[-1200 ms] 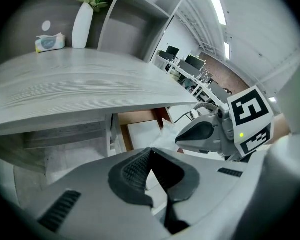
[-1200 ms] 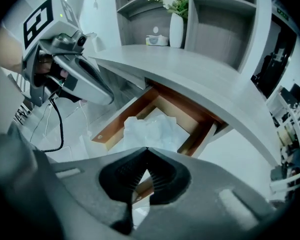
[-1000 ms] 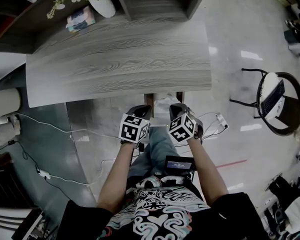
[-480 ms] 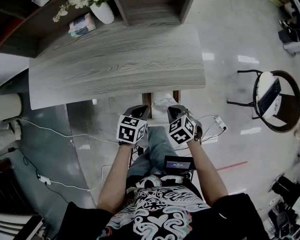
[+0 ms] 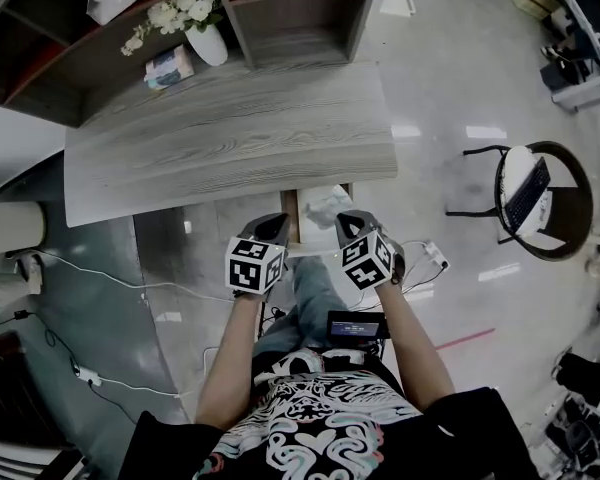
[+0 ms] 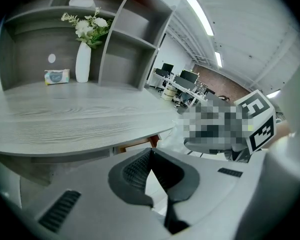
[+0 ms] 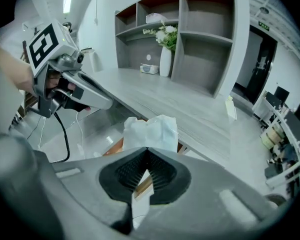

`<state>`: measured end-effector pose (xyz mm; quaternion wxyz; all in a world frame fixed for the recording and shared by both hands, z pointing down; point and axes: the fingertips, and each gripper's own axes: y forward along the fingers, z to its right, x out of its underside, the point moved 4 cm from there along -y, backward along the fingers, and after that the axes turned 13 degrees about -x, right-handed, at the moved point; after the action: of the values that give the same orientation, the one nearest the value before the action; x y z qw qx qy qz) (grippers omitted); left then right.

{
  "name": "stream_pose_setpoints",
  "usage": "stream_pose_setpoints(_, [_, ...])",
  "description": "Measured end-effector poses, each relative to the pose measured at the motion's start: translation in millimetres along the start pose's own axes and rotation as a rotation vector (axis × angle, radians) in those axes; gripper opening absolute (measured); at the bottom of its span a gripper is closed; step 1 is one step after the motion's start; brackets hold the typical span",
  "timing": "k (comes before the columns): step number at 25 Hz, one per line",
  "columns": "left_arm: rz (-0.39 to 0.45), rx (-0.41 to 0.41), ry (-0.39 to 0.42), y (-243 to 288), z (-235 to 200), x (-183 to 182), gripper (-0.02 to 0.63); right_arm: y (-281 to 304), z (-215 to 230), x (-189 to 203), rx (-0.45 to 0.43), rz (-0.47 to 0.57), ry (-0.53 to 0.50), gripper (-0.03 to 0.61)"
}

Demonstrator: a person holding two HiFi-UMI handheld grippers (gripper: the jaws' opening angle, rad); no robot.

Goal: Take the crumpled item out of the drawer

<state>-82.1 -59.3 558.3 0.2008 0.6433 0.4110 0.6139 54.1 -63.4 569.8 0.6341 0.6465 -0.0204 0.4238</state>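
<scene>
The right gripper (image 7: 147, 150) has its ribbed black pads pressed together at the tips, pinching the near edge of the crumpled item (image 7: 151, 131). The item is a white, thin, paper-like wad with soft folds and ragged corners. It stands up from the jaw tips and points away along the jaws toward the desk. It is about as wide as it is tall, so its long axis is hard to tell. It sits over the open drawer (image 7: 114, 147), whose brown wooden sides show either side of the jaws.

In the head view the right gripper (image 5: 348, 220) reaches into the drawer (image 5: 292, 216), which is just under the desk's front edge. The crumpled item (image 5: 325, 204) is a pale lump there.

The left gripper (image 6: 150, 150) is just beside the drawer's left side, its jaws closed tip to tip with nothing between them. In the head view it (image 5: 273, 226) hangs level with the right one.

The desk (image 5: 230, 138) is a long slab of grey wood grain. At its back, against a grey shelf unit (image 5: 290, 18), stands a smooth white vase (image 5: 208, 44) of white flowers (image 5: 180, 10).
</scene>
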Motion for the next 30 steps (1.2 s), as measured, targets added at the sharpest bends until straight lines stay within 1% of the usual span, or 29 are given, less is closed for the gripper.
stream_pose_setpoints(6, [0.039, 0.015, -0.022, -18.6, 5.2, -7.1, 0.001, -25.5, -8.1, -10.8, 0.041, 0.049, 0.016, 0.005])
stream_pose_setpoints(15, [0.128, 0.017, -0.012, -49.5, 6.2, -26.8, 0.0, -55.1, -23.5, -23.0, 0.091, 0.111, 0.018, 0.005])
stream_pose_setpoints(24, [0.243, 0.031, -0.016, -83.1, 9.0, -54.9, 0.0, -86.3, -37.1, -42.3, 0.134, 0.192, 0.0, 0.005])
stream_pose_setpoints(30, [0.289, 0.043, 0.002, -98.1, 19.0, -66.1, 0.0, -108.5, -42.1, -57.1, 0.158, 0.252, -0.004, 0.005])
